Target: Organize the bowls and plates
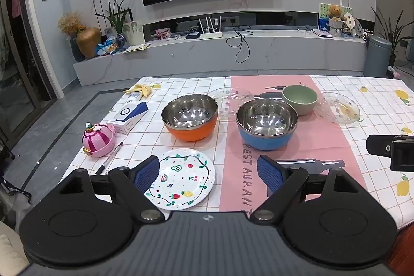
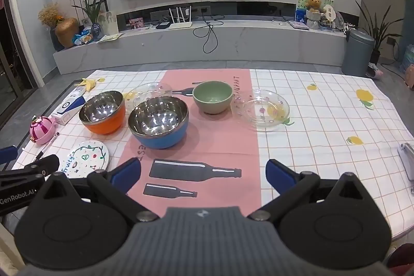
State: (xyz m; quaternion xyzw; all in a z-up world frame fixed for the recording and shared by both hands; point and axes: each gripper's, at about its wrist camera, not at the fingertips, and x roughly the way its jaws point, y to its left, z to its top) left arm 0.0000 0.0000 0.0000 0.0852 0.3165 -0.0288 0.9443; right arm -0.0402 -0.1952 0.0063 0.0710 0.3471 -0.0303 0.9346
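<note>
An orange steel-lined bowl (image 1: 191,117) (image 2: 103,111) and a blue steel-lined bowl (image 1: 266,123) (image 2: 158,122) stand side by side mid-table. A green bowl (image 1: 299,98) (image 2: 212,96) sits behind the blue one. Two clear glass plates lie flat: one (image 1: 231,96) (image 2: 152,92) behind the steel bowls, one (image 1: 340,107) (image 2: 261,109) right of the green bowl. A white fruit-painted plate (image 1: 183,179) (image 2: 86,158) lies near the front edge. My left gripper (image 1: 208,172) is open and empty, its left finger over that plate's edge. My right gripper (image 2: 203,175) is open and empty above the pink runner.
A pink round trinket box (image 1: 97,140) (image 2: 42,129), a pen (image 1: 110,158), a white-and-blue box (image 1: 128,117) and a banana peel (image 1: 139,90) lie at the table's left side. A metal object (image 2: 407,159) lies at the right edge. The right gripper's body (image 1: 390,150) shows at right.
</note>
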